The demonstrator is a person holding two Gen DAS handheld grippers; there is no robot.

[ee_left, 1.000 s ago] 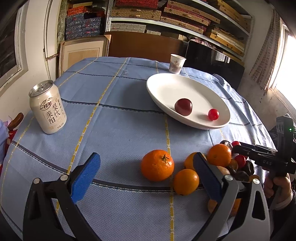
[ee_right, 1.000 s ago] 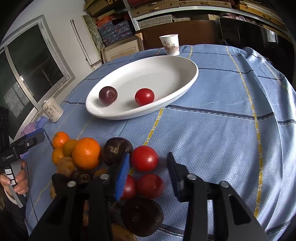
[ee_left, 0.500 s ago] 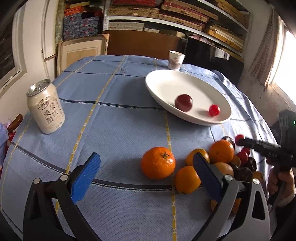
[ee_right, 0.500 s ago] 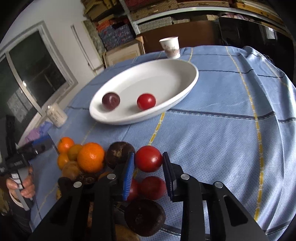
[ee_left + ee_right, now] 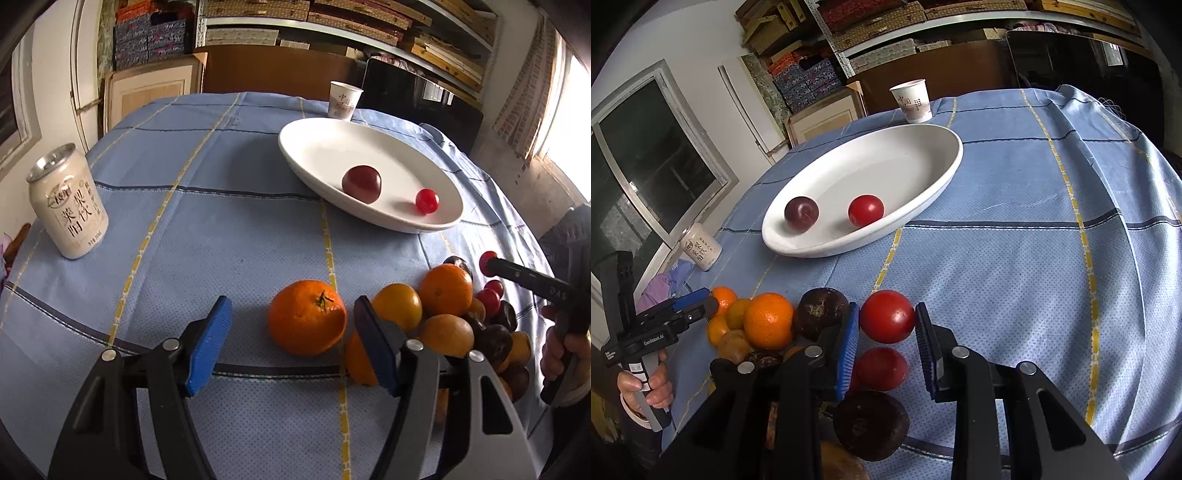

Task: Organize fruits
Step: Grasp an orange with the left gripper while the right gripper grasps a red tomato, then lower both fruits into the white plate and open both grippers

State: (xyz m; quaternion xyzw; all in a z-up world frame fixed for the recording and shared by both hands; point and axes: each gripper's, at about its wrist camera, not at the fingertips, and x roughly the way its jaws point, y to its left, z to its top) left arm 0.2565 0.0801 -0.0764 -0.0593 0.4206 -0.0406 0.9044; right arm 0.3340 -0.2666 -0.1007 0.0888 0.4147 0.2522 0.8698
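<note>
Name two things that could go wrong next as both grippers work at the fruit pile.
1. The right gripper is shut on a red tomato at the edge of the pile; lifting it may nudge the dark fruit beside it and start others rolling.
2. The left gripper, whose jaws have just been closing, has the lone orange between its pads but not pressed. The right pad is nearer, so it may shove the orange sideways rather than grip it.

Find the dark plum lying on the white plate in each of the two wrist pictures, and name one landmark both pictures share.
Left wrist view: the plum lies right of centre, left of the small red tomato.
Right wrist view: the plum lies left of centre, again left of that tomato.
Shared landmark: the paper cup behind the plate.
</note>
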